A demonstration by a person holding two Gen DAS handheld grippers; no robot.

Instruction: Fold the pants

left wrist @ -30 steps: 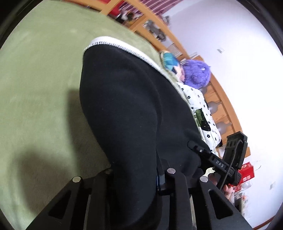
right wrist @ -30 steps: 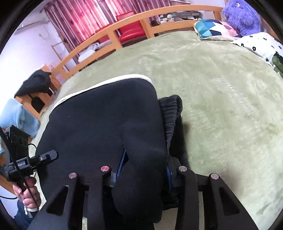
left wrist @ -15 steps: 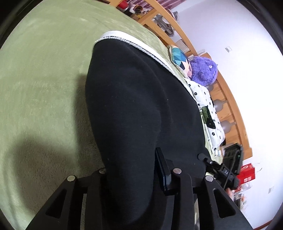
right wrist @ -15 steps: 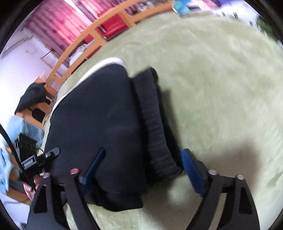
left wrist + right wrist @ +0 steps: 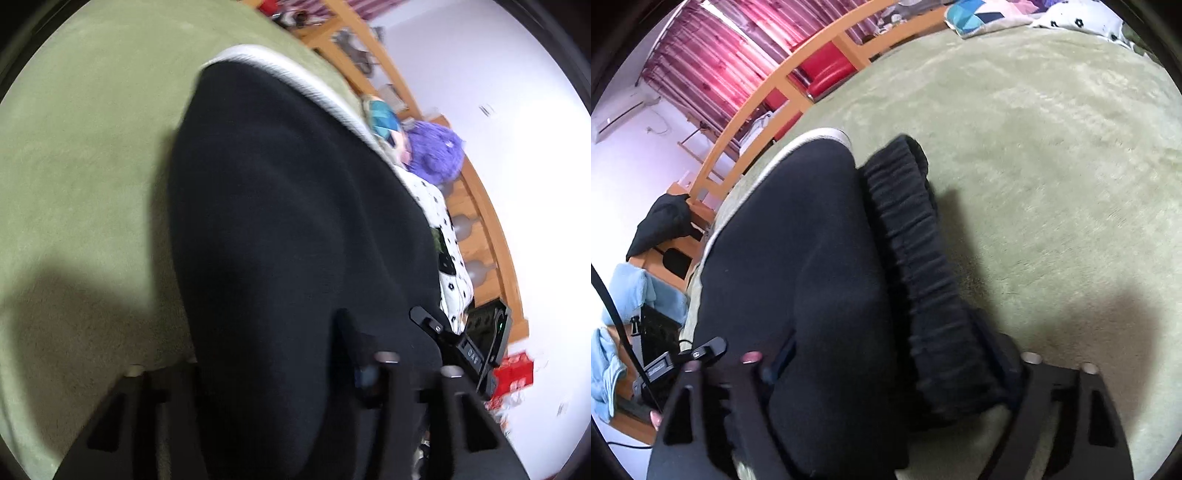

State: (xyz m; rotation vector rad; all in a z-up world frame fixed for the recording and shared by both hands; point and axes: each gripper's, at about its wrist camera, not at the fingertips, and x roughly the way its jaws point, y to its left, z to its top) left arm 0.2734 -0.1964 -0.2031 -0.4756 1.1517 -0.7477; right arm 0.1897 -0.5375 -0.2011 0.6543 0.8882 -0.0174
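Note:
The black pants [image 5: 288,229] lie folded on the green bed cover [image 5: 85,155], their white-trimmed edge at the far end. In the right wrist view the pants [image 5: 798,280] show a ribbed elastic waistband [image 5: 916,266] along the right side. My left gripper [image 5: 273,373] is shut on the near edge of the pants, the cloth draped over its fingers. My right gripper [image 5: 890,373] is open, its jaws spread wide around the near end of the pants and waistband.
A wooden bed rail [image 5: 798,85] curves round the far side. A patterned pillow [image 5: 384,118], a purple plush [image 5: 436,151] and a spotted white cloth [image 5: 447,236] lie at the bed's right. Red curtains [image 5: 713,55] hang behind. The other gripper shows at frame edge [image 5: 476,343].
My right gripper has opened and let go of the pants, which now lie lower on the bed. My left gripper has stayed shut on the cloth and shifted slightly.

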